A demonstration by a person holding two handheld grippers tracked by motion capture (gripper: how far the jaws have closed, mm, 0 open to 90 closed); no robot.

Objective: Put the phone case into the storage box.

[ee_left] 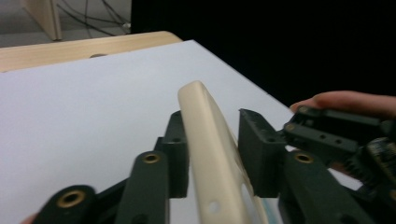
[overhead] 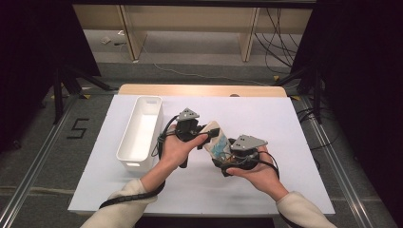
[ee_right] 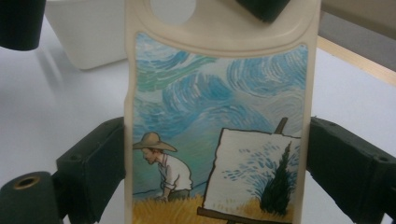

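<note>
While we hold a phone case (overhead: 216, 140) above the desk (overhead: 266, 118) centre, right hand-held gripper (overhead: 227, 159) clamping its long edges, left hand-held gripper (overhead: 202, 134) at ten o'clock, jaws flanking its top edge, contact unclear, white bin (overhead: 141, 133) at nine o'clock.

High view overhead; both claw views close, sharing phone case (ee_right: 219, 116).

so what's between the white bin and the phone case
In the high view, the left gripper and its hand sit between the white bin and the phone case.
</note>
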